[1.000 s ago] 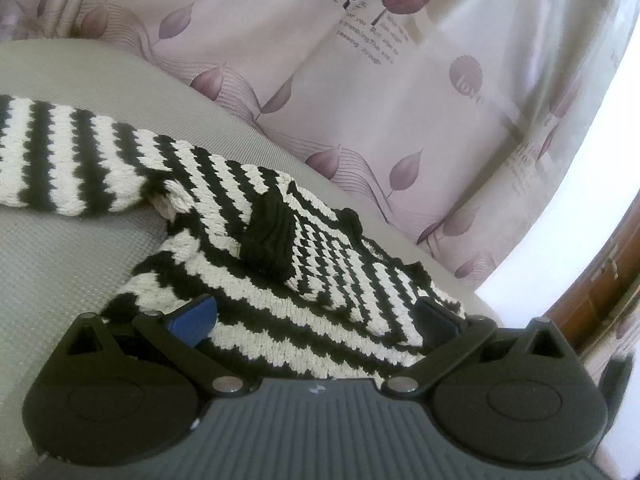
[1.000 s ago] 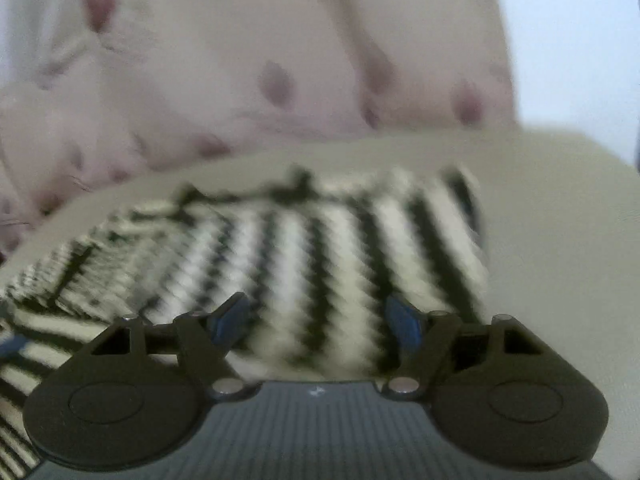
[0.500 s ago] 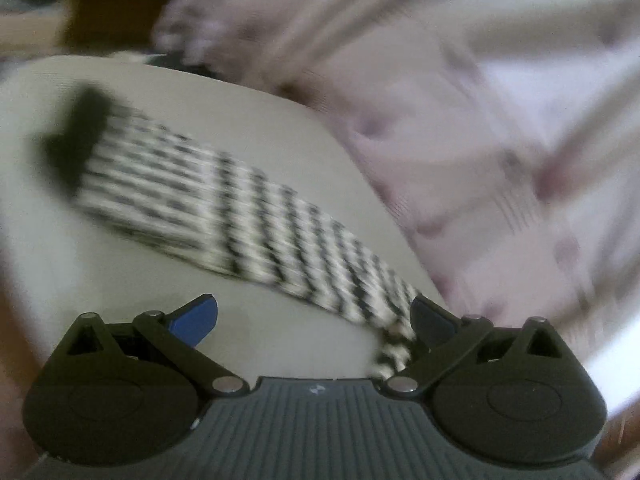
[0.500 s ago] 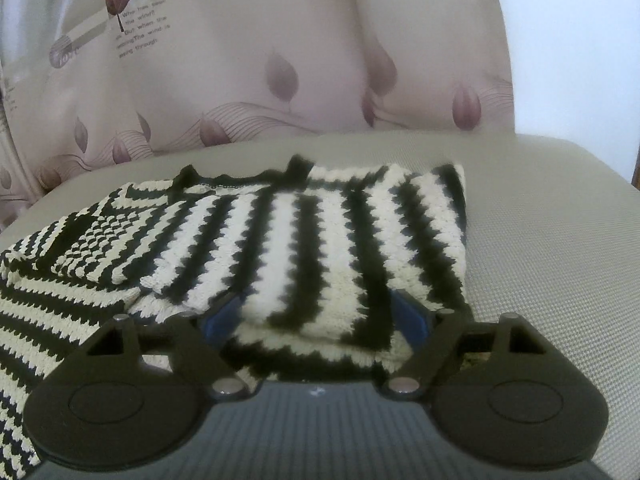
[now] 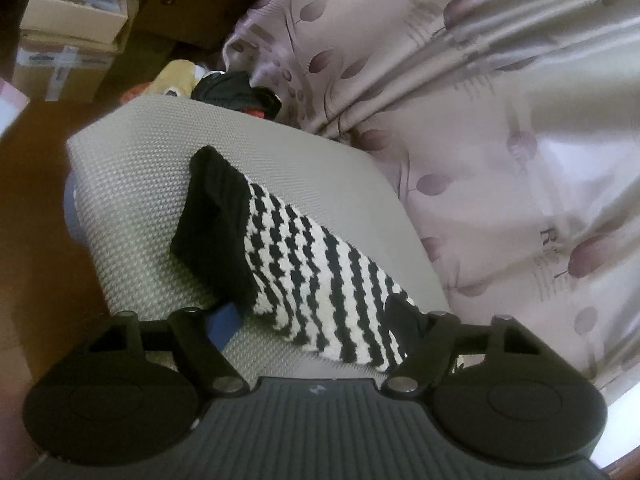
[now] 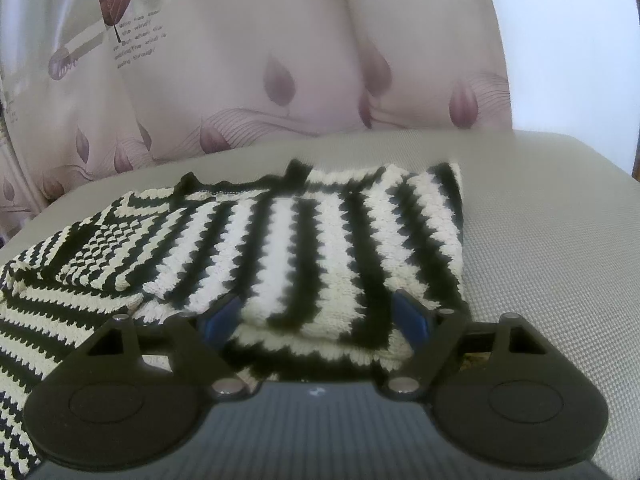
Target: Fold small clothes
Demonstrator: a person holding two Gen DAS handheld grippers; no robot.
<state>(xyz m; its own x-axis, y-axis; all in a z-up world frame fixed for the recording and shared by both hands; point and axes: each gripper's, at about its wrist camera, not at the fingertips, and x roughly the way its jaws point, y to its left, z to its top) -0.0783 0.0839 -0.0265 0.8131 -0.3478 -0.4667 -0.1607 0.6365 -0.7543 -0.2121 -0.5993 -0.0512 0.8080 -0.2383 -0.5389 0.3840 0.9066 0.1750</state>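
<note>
Knitwear is lying flat on a grey mesh cushion (image 6: 540, 240), with a leaf-printed curtain (image 6: 280, 60) hanging close behind it: a black-and-white striped sweater (image 6: 320, 240), its body already doubled over into a thick pad. One sleeve (image 5: 320, 280) is stretching out from that body across the cushion, and this is what the coming move seems to be turning on. Its long axis is running away from the left gripper (image 5: 316, 320) on a slant, up and to the left in that gripper's own view, and is ending in a solid black cuff (image 5: 212, 224) at the far end. The left gripper is sitting right at the near stretch of the sleeve, its jaws closing with the striped knit between them; the pads do not look to be pressing on it yet. The right gripper (image 6: 316, 316) is hanging low over the near edge of the folded body, jaws standing wide apart with the knit under and between them, gripping nothing as far as I can see. So the left hand is plainly the nearer one to the sleeve, and I would judge the sleeve is next to be carried back over the body.
</note>
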